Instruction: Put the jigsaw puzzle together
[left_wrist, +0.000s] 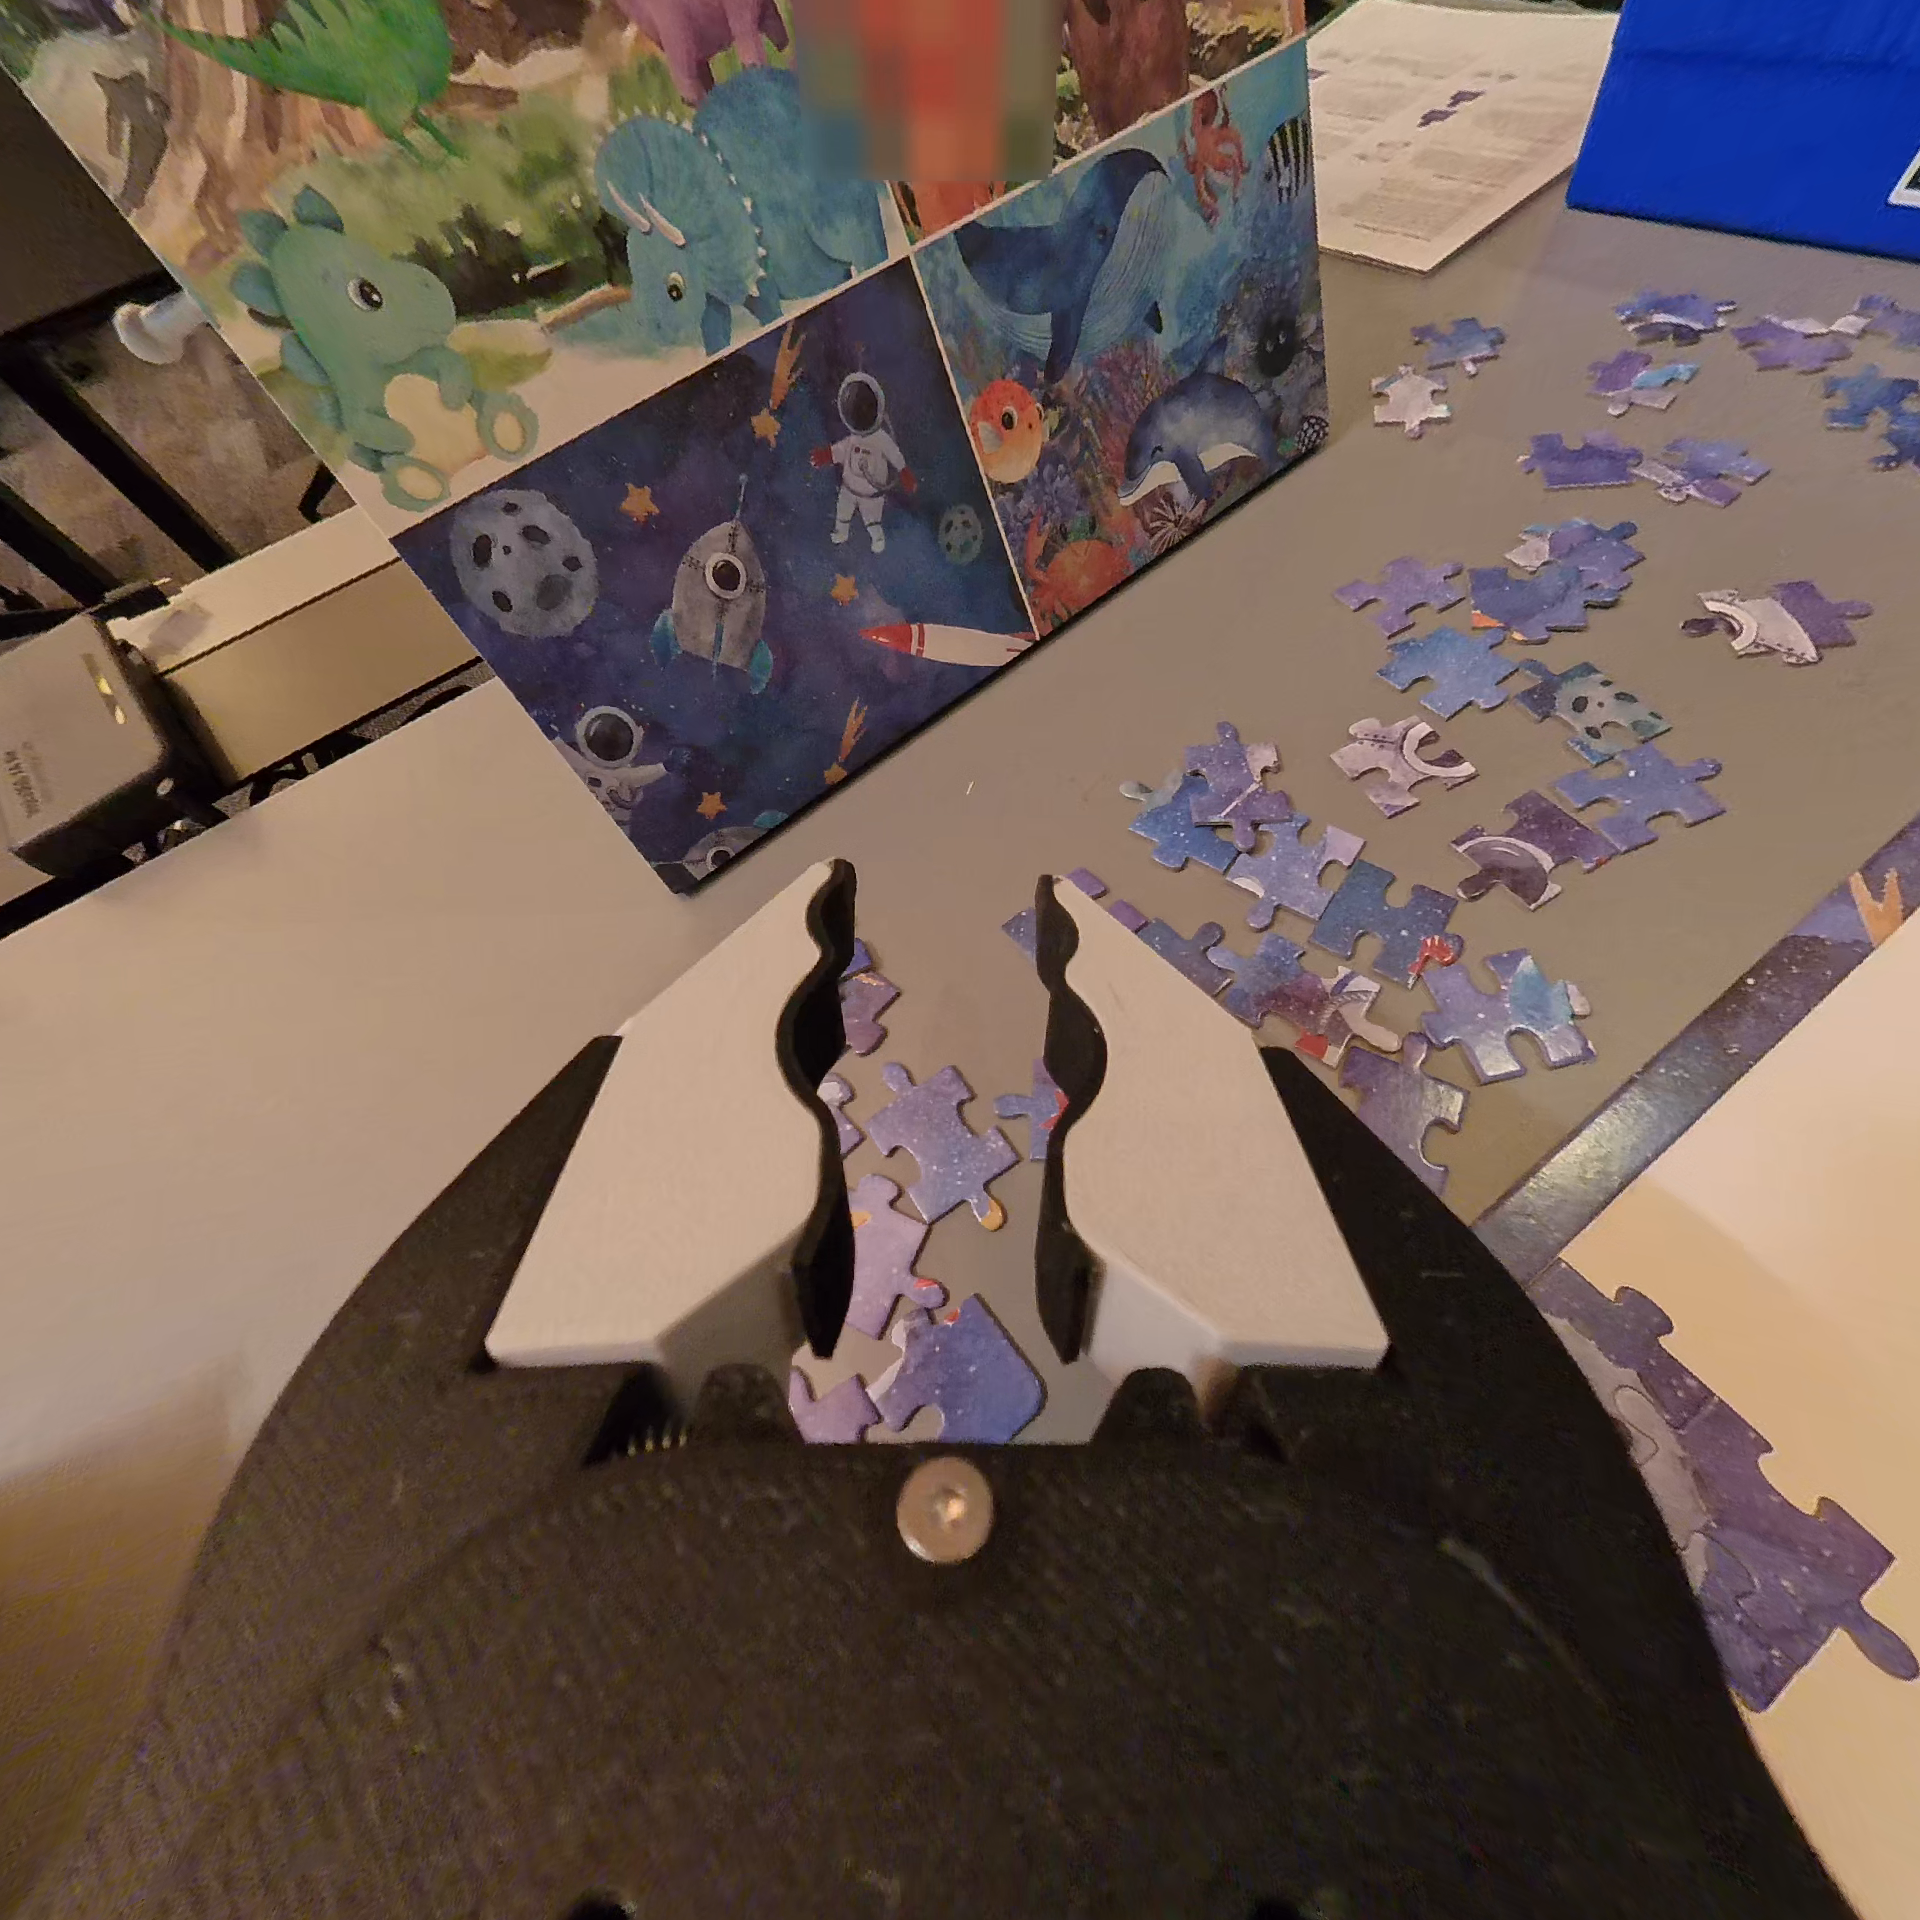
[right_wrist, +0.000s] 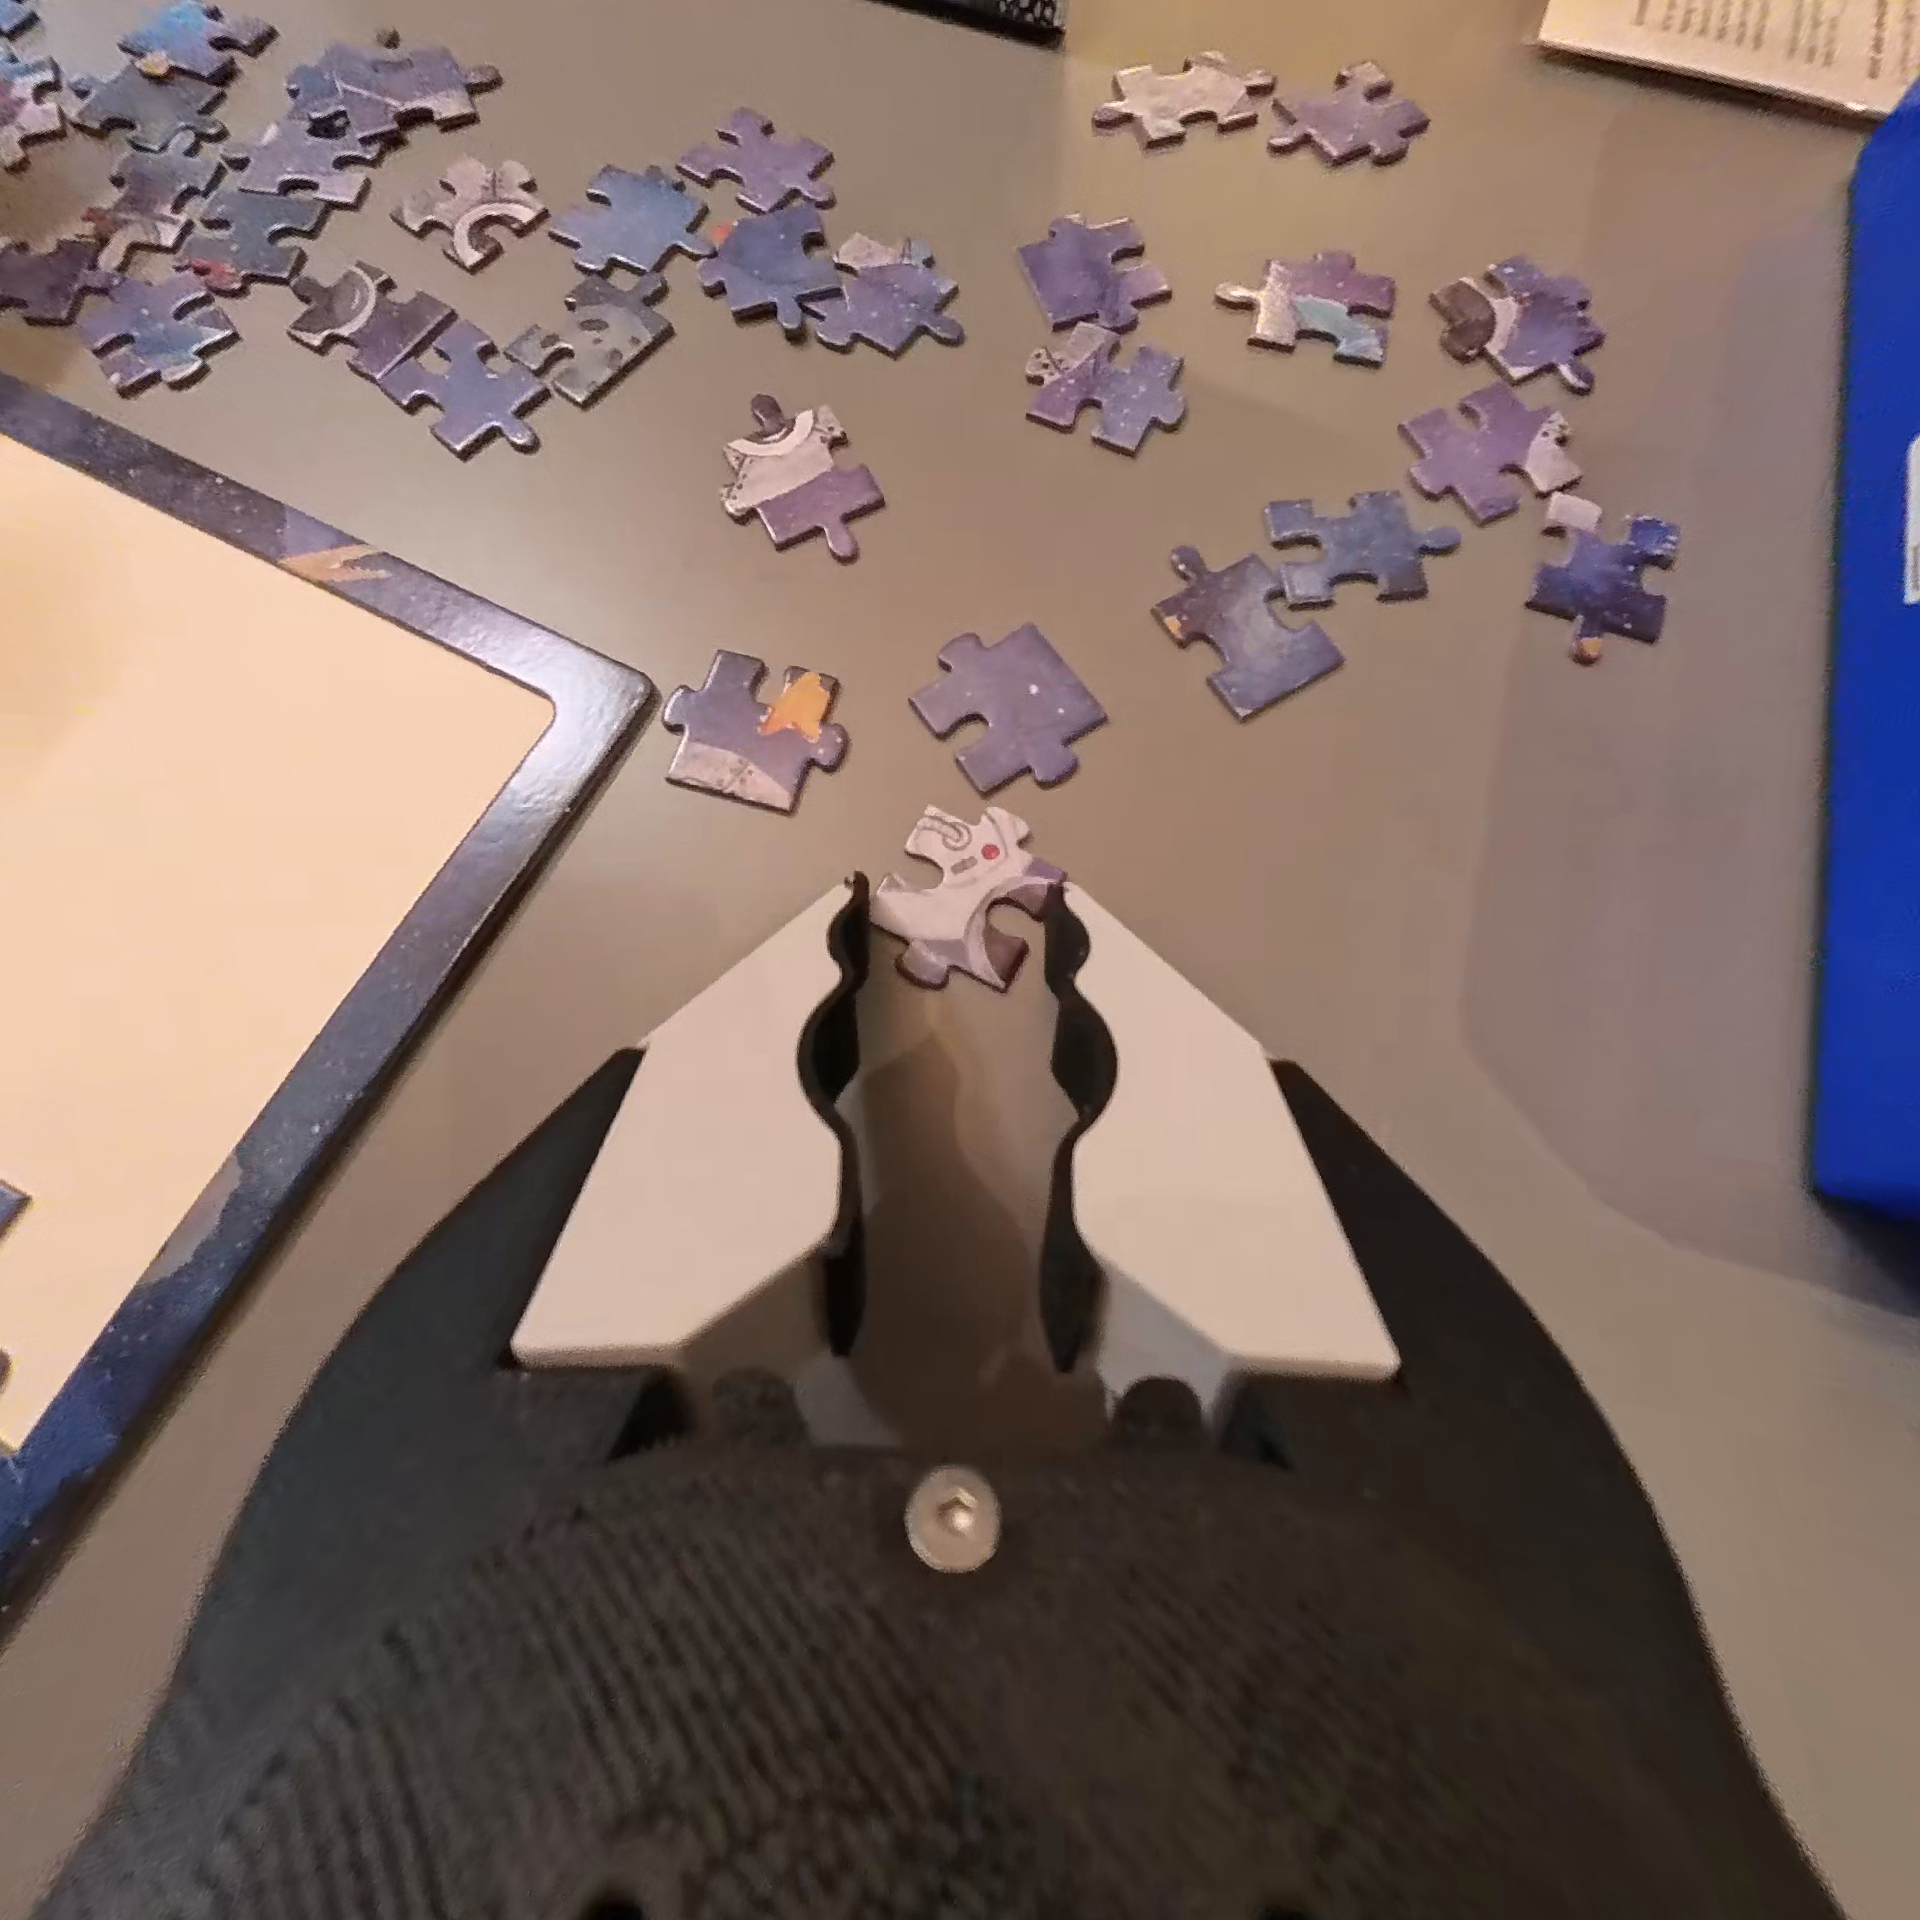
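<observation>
At the left edge of the tabletop (left_wrist: 260, 1039) a black adapter (left_wrist: 73, 748) sits just off it. Beside that stands the picture box (left_wrist: 727, 416), upright toward the far edge, printed with dinosaurs, space and sea scenes. My left gripper (left_wrist: 945, 894) hovers just in front of the box with its fingers apart and nothing between them; loose blue-purple pieces (left_wrist: 940, 1138) lie flat on the tabletop beneath the gap, untouched. Further right, more scattered pieces (left_wrist: 1455, 831) spread across the middle of the tabletop. The dark-bordered puzzle frame (right_wrist: 343, 935) lies near the front edge, its cream inside mostly bare, with a joined strip of pieces (left_wrist: 1766, 1558) in it.

My right gripper (right_wrist: 956, 894) is clamped on a white astronaut piece (right_wrist: 961, 894), both fingertips against its edges, just right of the frame's corner. Two pieces (right_wrist: 1008, 717) lie just beyond it. At the right edge sits a blue box (right_wrist: 1881, 727), and a printed sheet (right_wrist: 1714, 52) lies at the far right corner.
</observation>
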